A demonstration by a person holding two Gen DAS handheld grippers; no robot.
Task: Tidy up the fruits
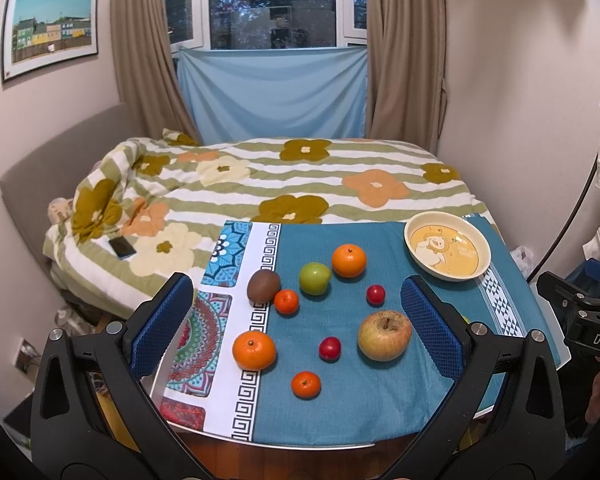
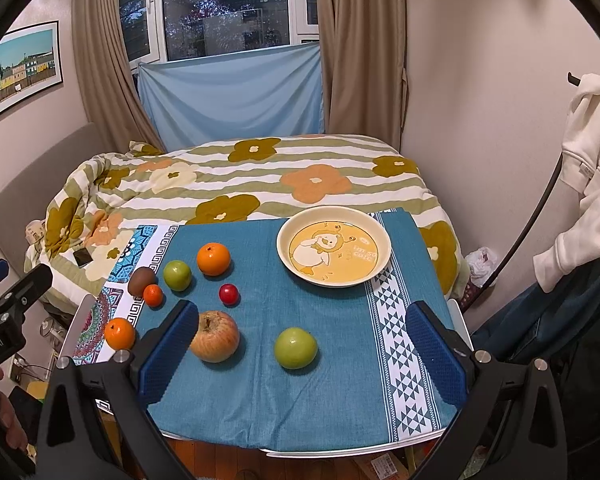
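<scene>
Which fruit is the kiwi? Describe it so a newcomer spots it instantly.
Start at the blue tablecloth and go to its white patterned border strip on the left. The kiwi sits on that strip at the far end of the fruit cluster, touching a small mandarin. It is the only brown, dull-skinned, egg-shaped fruit; everything nearby is orange, green or red.
</scene>
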